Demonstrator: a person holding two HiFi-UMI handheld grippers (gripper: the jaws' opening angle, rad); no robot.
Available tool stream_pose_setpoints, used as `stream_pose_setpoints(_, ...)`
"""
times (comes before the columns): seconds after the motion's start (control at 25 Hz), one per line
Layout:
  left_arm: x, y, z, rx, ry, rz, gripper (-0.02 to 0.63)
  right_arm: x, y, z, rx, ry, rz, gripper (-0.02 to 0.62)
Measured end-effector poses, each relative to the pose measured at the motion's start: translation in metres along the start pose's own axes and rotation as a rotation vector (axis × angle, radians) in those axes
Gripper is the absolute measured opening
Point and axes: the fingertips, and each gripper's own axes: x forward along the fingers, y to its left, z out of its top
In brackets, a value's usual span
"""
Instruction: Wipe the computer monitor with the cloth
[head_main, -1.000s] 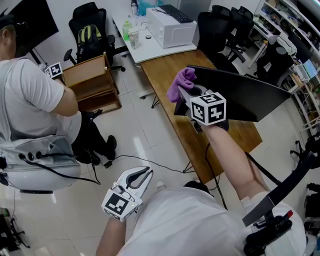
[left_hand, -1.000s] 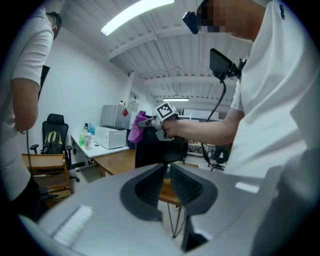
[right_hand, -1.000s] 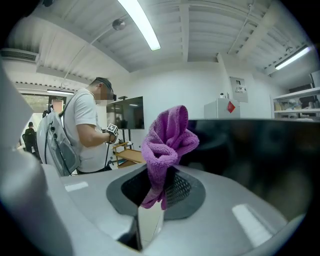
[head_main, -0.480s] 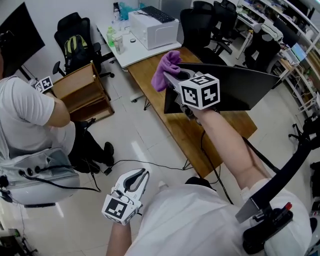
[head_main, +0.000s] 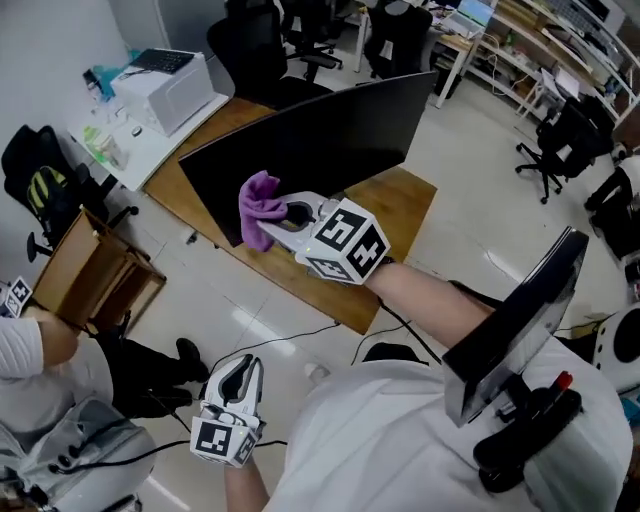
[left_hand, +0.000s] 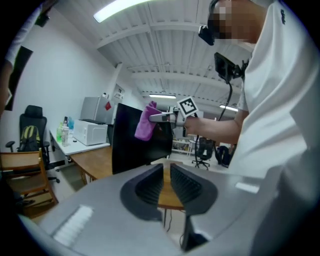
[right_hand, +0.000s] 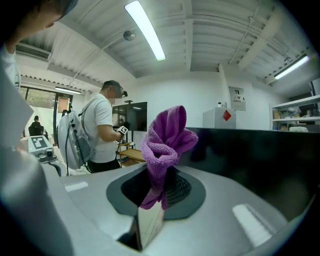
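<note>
- head view: the right gripper is clamped on the bunched purple terry cloth. half a second ago the cloth sat at the near end edge of the wide black curved computer monitor; now it lies over the lower part of the monitor's dark screen face, so i judge the wipe is about to begin or just starting. whether the cloth touches the glass cannot be told here.
- the long wooden desk runs under the monitor. the left gripper hangs well below it, over the floor and idle as before.
- left gripper view: this gripper's jaws are drawn almost together, with nothing between them. ahead, the cloth hangs in front of the monitor's upper part, looking right against it.
- right gripper view: the jaws pinch the cloth's lower end, and its loose top stands up just beside the monitor's screen.
- writing: none is readable. there are only square black-and-white markers on the gripper cubes, and behind the monitor a red diamond sticker, too small to read.
</note>
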Motion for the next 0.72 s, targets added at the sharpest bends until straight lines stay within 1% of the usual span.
stream_pose_setpoints(0.12,0.029,-0.018,0.009,0.047,0.015,-0.081,0.064,-0.054,-0.014,-0.034,0.03,0.017,-0.065,0.052)
stream_pose_setpoints(0.32,0.075,-0.063,0.024,0.105,0.027,-0.183,0.064,-0.152,-0.049,-0.076,0.12,0.006,-0.214,0.052)
stream_pose_setpoints(0.56,0.124,-0.137,0.036,0.154,0.042,-0.286,0.064,-0.279,-0.073,-0.11,0.154,-0.005,-0.365,0.052)
stream_pose_setpoints(0.72,0.145,-0.19,0.039,0.167,0.048,-0.319,0.064,-0.347,-0.077,-0.131,0.161,0.009,-0.414,0.052)
